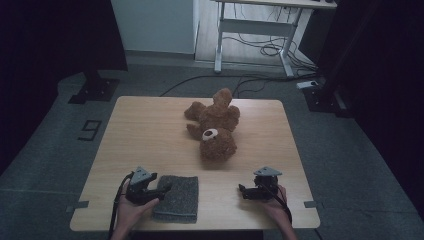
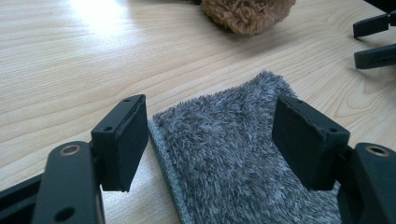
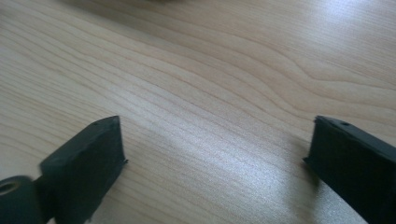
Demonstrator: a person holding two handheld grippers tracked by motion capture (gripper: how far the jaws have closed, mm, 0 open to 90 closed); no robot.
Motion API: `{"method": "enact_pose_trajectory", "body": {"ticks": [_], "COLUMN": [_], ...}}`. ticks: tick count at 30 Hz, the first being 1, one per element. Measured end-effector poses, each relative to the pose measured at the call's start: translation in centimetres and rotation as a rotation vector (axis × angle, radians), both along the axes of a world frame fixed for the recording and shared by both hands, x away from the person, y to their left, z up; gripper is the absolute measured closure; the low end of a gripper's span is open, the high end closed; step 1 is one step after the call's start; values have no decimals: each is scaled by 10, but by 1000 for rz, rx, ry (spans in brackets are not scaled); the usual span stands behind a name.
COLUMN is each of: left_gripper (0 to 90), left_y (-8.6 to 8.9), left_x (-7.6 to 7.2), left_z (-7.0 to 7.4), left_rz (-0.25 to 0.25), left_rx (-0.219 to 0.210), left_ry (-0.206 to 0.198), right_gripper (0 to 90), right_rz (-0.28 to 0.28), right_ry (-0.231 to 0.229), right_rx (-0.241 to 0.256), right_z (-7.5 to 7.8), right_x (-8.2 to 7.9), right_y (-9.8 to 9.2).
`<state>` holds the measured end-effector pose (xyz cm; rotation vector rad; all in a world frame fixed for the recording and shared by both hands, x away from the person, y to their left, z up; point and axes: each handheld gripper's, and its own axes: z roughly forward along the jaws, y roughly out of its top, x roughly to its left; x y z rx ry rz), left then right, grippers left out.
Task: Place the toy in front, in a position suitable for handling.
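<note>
**Grey cloth between your left jaws, bare wood under your right**

Grey and fuzzy, the folded cloth (image 1: 176, 198) lies flat at the near edge of the worktop (image 1: 150, 130), left of centre. From the high view you see your left gripper (image 1: 161, 190) reaching over its left side, and your right gripper (image 1: 243, 191) well apart from it on the near right, low over bare wood.

Your left gripper view adds what the high view cannot: the left gripper (image 2: 210, 135) is spread wide, one jaw just outside the cloth's (image 2: 243, 158) stitched long edge, the other over the pile, neither pressing in. It grasps nothing. Past the cloth that view also catches the lower fur of the teddy bear (image 2: 247, 14) and, at the far right, the two jaw tips of your other gripper (image 2: 373, 42).

Your right gripper view shows the right gripper (image 3: 215, 154) released as well, jaws wide apart with plain wood grain between them.

Count: one cloth, one teddy bear (image 1: 215, 127), two grippers, one worktop. The bear lies on its back in the middle of the worktop, head towards you, near the far end of the cloth but not touching it.

For room: the cloth's near edge sits close to the worktop's front edge. The left half of the worktop is open wood, as is the strip between the cloth and your right gripper, and the band right of the bear.
</note>
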<state>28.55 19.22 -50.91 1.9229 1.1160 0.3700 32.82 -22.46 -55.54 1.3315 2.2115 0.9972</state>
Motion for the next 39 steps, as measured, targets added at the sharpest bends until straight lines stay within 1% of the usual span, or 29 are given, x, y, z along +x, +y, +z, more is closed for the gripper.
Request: {"method": "enact_pose_trajectory", "body": {"ticks": [2, 3, 4, 5, 6, 7, 8, 12, 17, 18, 21, 25, 26, 27, 28, 35, 37, 39], "left_gripper": [272, 272, 272, 272, 272, 272, 272, 272, 270, 269, 268, 268, 268, 268, 268, 261, 258, 254], "left_y": [-1, -1, -2, -2, -4, -4, -6, -7, -10, -12, -14, -15, -16, -16, -18, -30, -38, -44], "left_x": [0, 0, -1, -1, -1, -1, -2, -2, 0, 0, 0, -1, 0, 0, 1, 6, 12, 18], "left_z": [0, 0, 0, 0, 1, 1, 1, 1, 0, -1, -1, 1, 3, 3, 4, 8, 11, 12], "left_rz": [2, 2, 0, 0, -4, -4, -8, -9, -11, -12, -16, -18, -18, -18, -19, -39, -54, -58], "left_rx": [0, 0, 2, 2, 6, 6, 10, 10, 14, 18, 17, 6, -6, -6, -11, -6, -5, -7], "left_ry": [0, 0, -1, -1, 1, 1, -4, -4, -1, 2, 3, 0, 0, 0, -1, 1, 0, -4], "right_gripper": [65, 65, 97, 97, 104, 104, 107, 131, 135, 142, 145, 151, 156, 156, 163, 175, 178, 179], "right_rz": [-3, -3, -30, -30, -38, -38, -40, -51, -50, -47, -52, -56, -53, -53, -51, -47, -42, -39], "right_ry": [1, 1, -7, -7, -15, -15, -17, -23, -19, -16, -15, -23, -33, -33, -41, -53, -60, -67], "right_rx": [27, 27, 19, 19, -6, -6, -20, -17, 3, 20, 26, 42, 55, 55, 67, 83, 89, 88], "right_z": [0, 0, 1, 1, 0, 0, 0, 0, 1, 1, 1, 3, 5, 5, 7, 11, 14, 17], "right_x": [0, 0, -2, -2, -3, -3, -4, -4, -2, -2, -2, -3, -3, -3, -4, -2, 1, 3], "right_y": [-3, -3, -4, -4, -3, -3, -2, -2, -4, -6, -8, -8, -8, -8, -9, -12, -13, -12]}}
